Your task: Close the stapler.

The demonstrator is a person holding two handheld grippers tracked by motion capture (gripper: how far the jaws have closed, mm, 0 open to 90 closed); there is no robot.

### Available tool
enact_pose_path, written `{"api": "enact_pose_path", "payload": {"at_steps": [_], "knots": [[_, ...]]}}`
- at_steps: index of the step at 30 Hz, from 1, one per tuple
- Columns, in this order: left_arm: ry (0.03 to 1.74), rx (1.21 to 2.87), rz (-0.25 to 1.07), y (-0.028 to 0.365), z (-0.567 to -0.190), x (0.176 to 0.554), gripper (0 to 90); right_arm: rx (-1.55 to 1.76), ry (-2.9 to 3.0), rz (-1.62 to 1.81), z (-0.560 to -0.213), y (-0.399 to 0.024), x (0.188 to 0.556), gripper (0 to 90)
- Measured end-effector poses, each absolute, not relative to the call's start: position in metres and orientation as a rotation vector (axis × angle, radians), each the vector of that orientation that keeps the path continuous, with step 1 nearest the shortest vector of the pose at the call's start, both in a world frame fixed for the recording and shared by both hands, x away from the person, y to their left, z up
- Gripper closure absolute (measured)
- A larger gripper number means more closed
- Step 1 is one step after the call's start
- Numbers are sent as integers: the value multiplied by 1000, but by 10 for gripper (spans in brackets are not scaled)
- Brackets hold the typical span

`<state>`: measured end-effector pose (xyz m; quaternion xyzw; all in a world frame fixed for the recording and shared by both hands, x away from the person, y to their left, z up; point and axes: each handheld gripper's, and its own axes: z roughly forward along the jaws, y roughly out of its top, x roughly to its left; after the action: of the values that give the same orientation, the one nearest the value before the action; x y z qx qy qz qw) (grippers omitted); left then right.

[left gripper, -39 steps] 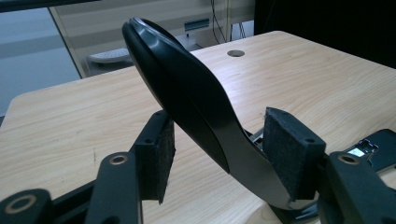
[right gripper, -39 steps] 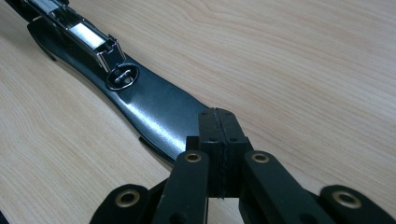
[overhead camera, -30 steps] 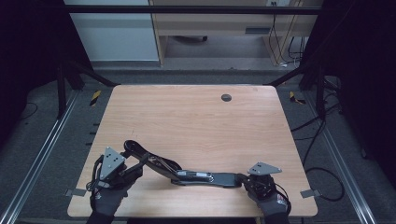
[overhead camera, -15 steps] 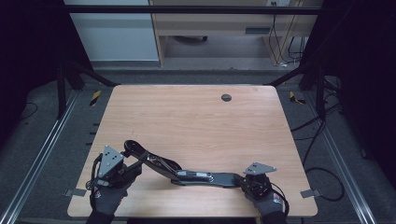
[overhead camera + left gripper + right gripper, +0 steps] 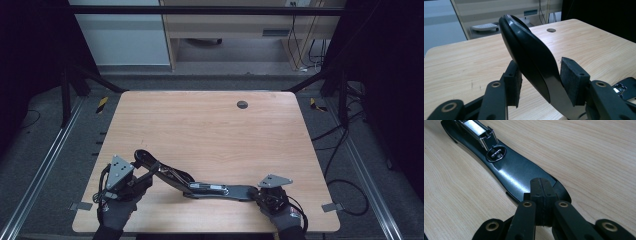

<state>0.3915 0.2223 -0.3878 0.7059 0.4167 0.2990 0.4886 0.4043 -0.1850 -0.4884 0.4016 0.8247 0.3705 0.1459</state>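
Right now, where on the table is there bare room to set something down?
The table is bare across its far and middle parts, apart from the round hole near the far edge. The near edge is crowded: the opened stapler stretches between the left hand-held gripper and the right hand-held gripper.

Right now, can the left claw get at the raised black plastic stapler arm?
Probably yes: the black stapler arm already stands between the pads of the left claw, nothing else in the way; its jaws have just been closing.
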Motion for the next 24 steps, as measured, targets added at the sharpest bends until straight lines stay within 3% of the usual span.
{"api": "enact_pose_path", "payload": {"at_steps": [24], "knots": [[978,1734,718,204,-377,390,561,1148,2380,1072,-489,-186,404,900]]}}
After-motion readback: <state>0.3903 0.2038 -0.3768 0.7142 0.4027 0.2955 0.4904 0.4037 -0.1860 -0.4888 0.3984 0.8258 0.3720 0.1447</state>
